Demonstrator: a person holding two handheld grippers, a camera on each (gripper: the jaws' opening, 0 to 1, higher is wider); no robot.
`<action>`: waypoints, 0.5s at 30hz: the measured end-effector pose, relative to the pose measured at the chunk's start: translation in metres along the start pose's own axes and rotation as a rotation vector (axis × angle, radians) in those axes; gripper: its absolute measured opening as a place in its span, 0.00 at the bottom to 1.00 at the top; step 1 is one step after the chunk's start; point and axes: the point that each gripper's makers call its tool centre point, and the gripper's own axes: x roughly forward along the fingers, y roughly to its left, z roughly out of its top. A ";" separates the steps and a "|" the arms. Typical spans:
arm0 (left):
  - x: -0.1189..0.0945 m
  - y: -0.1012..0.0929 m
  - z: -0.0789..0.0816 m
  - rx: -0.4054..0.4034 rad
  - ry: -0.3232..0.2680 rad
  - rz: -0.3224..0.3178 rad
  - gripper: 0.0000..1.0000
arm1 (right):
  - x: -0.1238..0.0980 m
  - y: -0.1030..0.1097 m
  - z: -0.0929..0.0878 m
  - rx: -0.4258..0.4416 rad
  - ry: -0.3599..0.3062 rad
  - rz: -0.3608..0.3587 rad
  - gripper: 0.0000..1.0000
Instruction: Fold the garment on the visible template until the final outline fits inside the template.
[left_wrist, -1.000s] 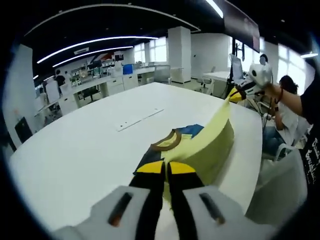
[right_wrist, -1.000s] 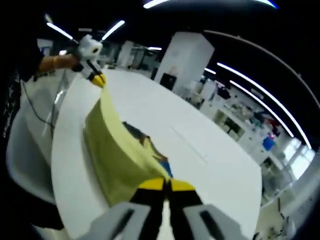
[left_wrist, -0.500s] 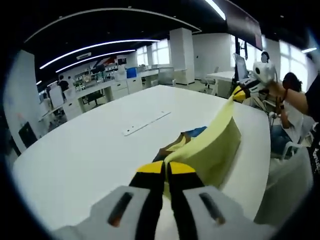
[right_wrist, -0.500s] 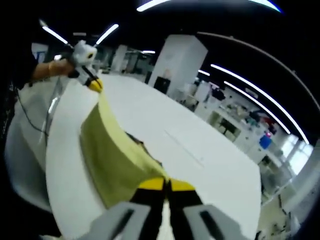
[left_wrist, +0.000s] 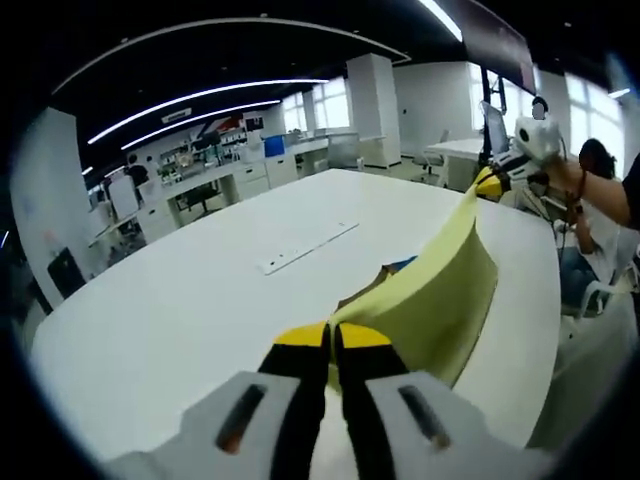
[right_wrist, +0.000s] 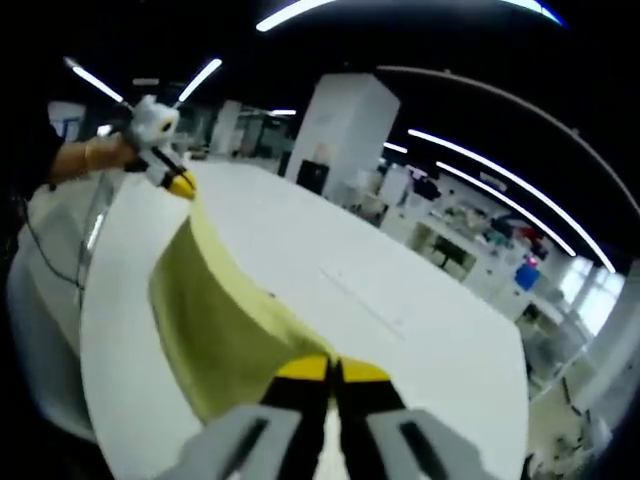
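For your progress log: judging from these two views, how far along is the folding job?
Done: both grippers have a hold on the yellow garment. In hand: the left gripper and right gripper are shut on one edge, stretching it above the white table, so a fold is under way. Left: laying it flat and checking the outline; no template is visible.

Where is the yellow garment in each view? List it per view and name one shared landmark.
Left gripper view: yellow garment lower right, stretched from this claw to the other claw.
Right gripper view: yellow garment lower left, likewise stretched.
Shared landmark: white table.
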 end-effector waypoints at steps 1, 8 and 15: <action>0.001 0.002 0.000 0.005 0.003 0.006 0.00 | 0.002 0.000 0.000 0.008 -0.002 0.002 0.00; 0.008 0.003 0.001 0.011 0.006 0.024 0.00 | 0.013 -0.006 -0.009 0.040 0.013 -0.016 0.00; 0.019 0.006 -0.005 0.033 0.019 0.047 0.00 | 0.021 -0.005 -0.011 0.076 0.022 -0.010 0.00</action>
